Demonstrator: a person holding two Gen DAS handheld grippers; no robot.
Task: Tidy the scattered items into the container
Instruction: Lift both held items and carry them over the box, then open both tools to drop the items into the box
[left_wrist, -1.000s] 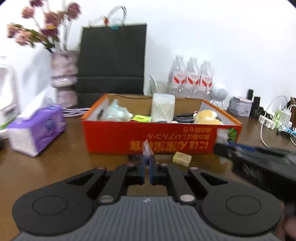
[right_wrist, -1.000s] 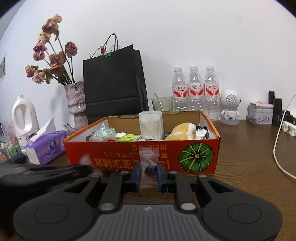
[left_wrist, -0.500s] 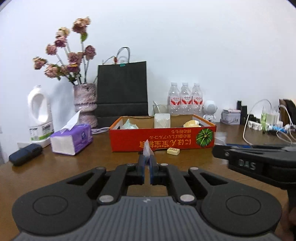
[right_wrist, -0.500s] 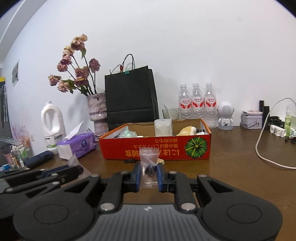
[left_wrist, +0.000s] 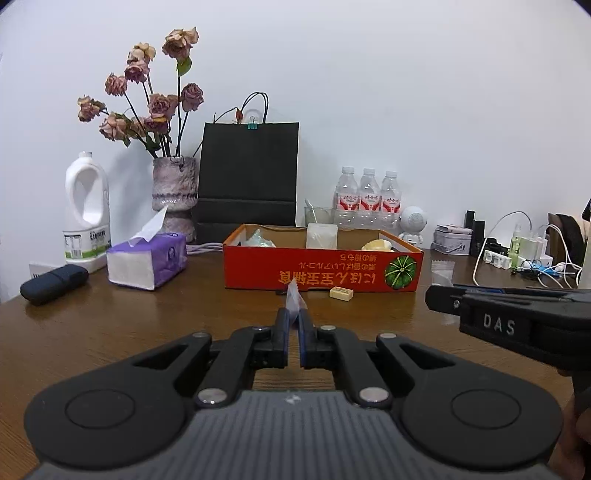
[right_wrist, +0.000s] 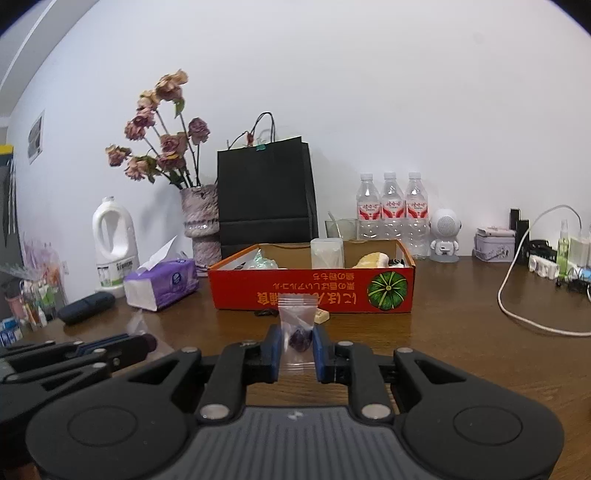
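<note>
Grippers are each pinching a small clear bag: left gripper (left_wrist: 292, 325) one bag (left_wrist: 294, 300), right gripper (right_wrist: 295, 343) another bag (right_wrist: 297, 317). Both are waiting in front of the red box (right_wrist: 314, 286); next, I think, is carrying them over its front wall and opening.

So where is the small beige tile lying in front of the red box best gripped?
The beige tile lies flat on the table, just clear of the red box wall. Probably come from above and close a tool across its short sides; a low approach from the front would crowd the wall.
</note>
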